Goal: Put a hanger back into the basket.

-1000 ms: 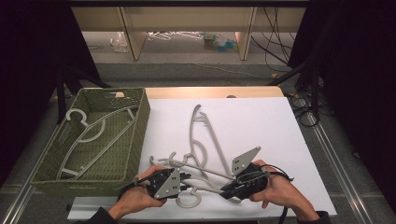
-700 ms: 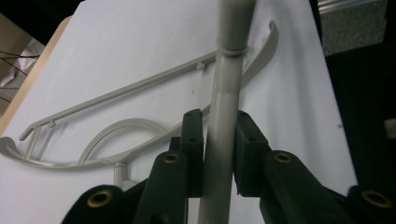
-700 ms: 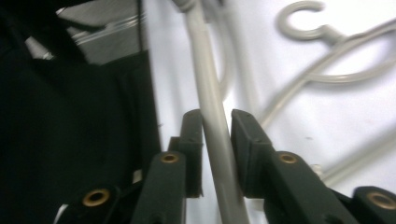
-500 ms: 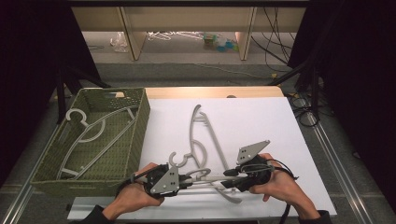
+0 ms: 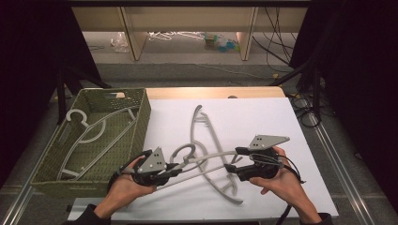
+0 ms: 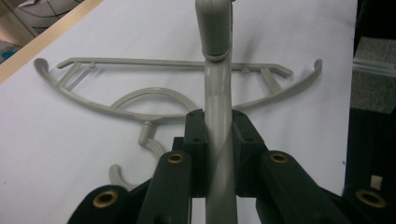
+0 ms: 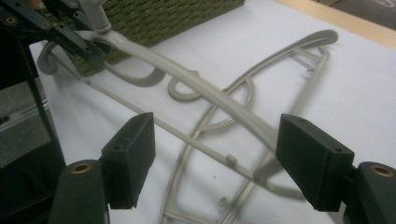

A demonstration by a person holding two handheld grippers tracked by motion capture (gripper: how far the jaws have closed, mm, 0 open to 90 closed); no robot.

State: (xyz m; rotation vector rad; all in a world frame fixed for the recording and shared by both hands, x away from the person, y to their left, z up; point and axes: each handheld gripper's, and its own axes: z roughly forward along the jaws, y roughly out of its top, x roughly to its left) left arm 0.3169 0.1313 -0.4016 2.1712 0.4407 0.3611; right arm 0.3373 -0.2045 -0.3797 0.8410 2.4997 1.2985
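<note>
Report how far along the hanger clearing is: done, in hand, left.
Done: one grey hanger already lies in the green basket. In hand: the left gripper is shut on a second hanger, lifted off the white table; the right gripper is open at its far end. Left: that hanger and a third hanger flat on the table.

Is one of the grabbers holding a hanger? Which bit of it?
Yes. The left gripper has its jaws shut on the grey hanger, on its arm just below the hook. The right gripper is open, its jaws wide on either side of the hanger's other arm.
</note>
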